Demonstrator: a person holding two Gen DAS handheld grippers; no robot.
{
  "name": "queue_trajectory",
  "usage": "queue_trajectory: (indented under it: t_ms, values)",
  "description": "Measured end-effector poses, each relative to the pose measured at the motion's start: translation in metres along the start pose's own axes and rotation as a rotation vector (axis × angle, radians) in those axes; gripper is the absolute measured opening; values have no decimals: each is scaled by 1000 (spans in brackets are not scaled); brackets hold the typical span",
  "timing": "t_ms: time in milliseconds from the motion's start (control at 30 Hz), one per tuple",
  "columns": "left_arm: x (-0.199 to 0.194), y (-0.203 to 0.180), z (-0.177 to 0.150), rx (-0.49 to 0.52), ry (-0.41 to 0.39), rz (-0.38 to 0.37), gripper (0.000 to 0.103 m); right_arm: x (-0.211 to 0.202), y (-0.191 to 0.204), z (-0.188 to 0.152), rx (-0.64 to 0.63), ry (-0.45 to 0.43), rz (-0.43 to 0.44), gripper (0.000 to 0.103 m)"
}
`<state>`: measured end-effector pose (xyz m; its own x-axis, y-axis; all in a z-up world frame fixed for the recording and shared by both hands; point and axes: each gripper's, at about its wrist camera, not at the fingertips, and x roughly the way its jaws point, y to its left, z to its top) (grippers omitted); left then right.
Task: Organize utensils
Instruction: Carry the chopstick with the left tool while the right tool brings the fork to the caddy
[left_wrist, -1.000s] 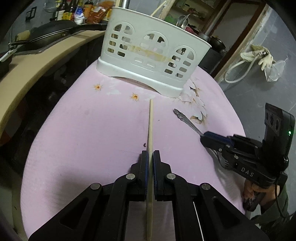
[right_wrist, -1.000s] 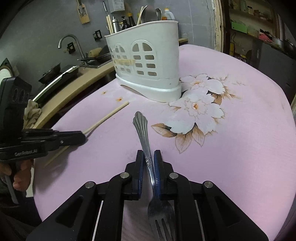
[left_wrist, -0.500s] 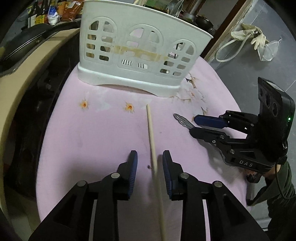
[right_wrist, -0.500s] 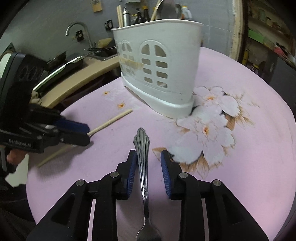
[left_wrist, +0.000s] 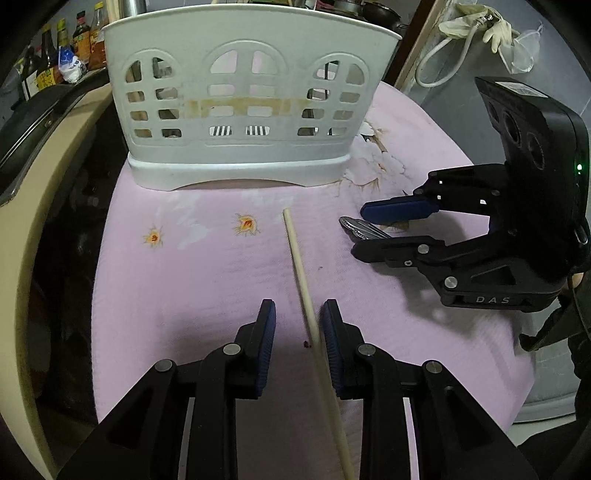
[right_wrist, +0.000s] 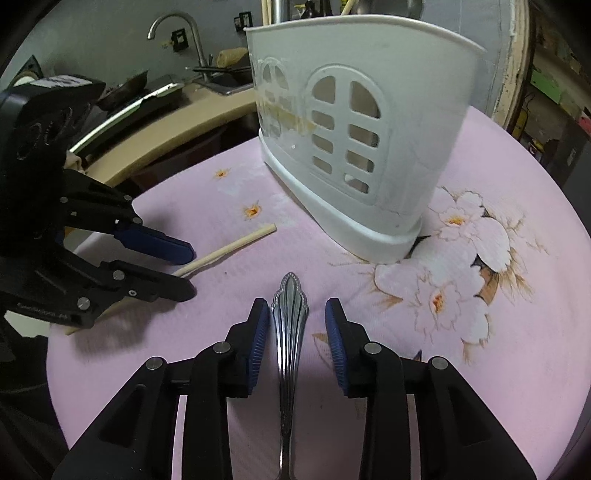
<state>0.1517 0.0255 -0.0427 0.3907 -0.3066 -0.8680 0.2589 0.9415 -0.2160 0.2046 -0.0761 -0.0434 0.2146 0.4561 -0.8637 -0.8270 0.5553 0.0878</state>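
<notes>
White caddy (left_wrist: 243, 110) stood at the far side of the pink cloth (left_wrist: 207, 280). Left gripper (left_wrist: 297, 328) straddled the chopstick (left_wrist: 301, 273), jaws closing, pads not yet pressing. Right gripper (right_wrist: 297, 328) straddled the fork handle (right_wrist: 289, 325), jaws opening, nothing gripped. Step looked like pickup; next needs firm clamps, then lifts toward the caddy.

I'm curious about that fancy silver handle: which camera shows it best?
The right wrist view: the fork handle lies centred between the right gripper's opening fingers, its pattern clear. The left wrist view shows only its tip, off to the side.
</notes>
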Motion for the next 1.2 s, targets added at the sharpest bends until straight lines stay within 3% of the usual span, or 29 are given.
queue_trajectory:
  t_ms: [133, 200, 400, 567, 733, 800, 1000, 1200]
  values:
    - [0, -1, 2, 7, -5, 8, 9, 0, 2, -1, -9, 8, -18, 27]
    - [3, -5, 3, 15, -5, 15, 3, -1, 2, -2, 16, -2, -18, 18]
    - [0, -2, -4, -50, -56, 0, 2, -9, 10, -9, 15, -53, -73, 17]
    - [-19, 3, -18, -127, -218, -26, 2, -31, 22, -25, 14, -183, -168, 17]
    - [-41, -7, -26, -136, -445, 38, 2, -67, 30, -43, 62, -397, -282, 17]
    - [-44, -9, -27, -161, -504, 32, 2, -78, 33, -48, 83, -472, -329, 17]
    - [-61, -6, -23, -226, -624, 12, 2, -106, 45, -58, 108, -657, -420, 17]
    - [-88, -9, -13, -219, -751, 18, 2, -119, 53, -48, 106, -764, -433, 17]
